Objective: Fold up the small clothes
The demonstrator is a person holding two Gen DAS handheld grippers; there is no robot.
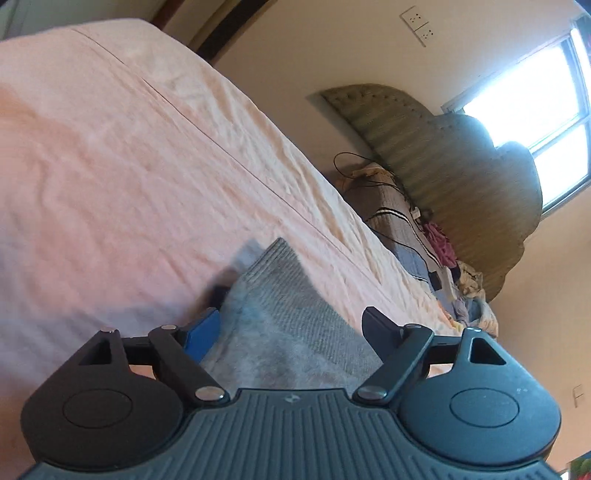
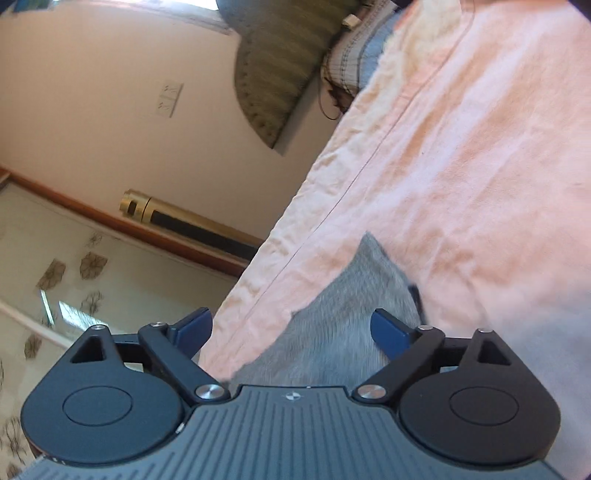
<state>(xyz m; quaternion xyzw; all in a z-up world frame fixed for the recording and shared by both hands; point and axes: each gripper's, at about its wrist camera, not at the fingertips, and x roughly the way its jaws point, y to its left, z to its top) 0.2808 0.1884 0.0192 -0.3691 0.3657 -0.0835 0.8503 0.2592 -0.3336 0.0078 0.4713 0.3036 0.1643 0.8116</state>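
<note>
From my remote station, both wrist cameras look out over a bed covered by a wrinkled pink sheet (image 1: 110, 155), each view tilted steeply. A grey ribbed garment (image 1: 288, 317) lies on the sheet right in front of both tools, its pointed corner aimed away from the cameras.

My left gripper (image 1: 291, 328) has its fingers spread wide apart, the grey garment lying between them with neither pad pressing on it. The blue pad of one finger (image 1: 203, 334) sits at the cloth's edge; I cannot tell whether it touches. A small dark, blurred shape shows just beyond that edge, and I cannot tell what it is.

My right gripper (image 2: 291, 328) likewise has its fingers wide apart. One blue finger (image 2: 389, 332) stands over the grey cloth, while the other (image 2: 192, 328) is off the bed's side, over the patterned floor (image 2: 55, 280). The garment's near part passes under the tool body.

Beyond the sheet, at the far end of the bed, sits a green scalloped headboard (image 1: 461, 177), with a striped pillow (image 1: 391, 218) and a heap of mixed clothes (image 1: 461, 280) at its foot. A black cable (image 1: 354, 166) loops over the pillow. A bright window (image 1: 535, 110) and a wall socket (image 1: 419, 24) show on the wall in the left view; a gold cylinder (image 2: 177, 218) stands along the skirting in the right view.
</note>
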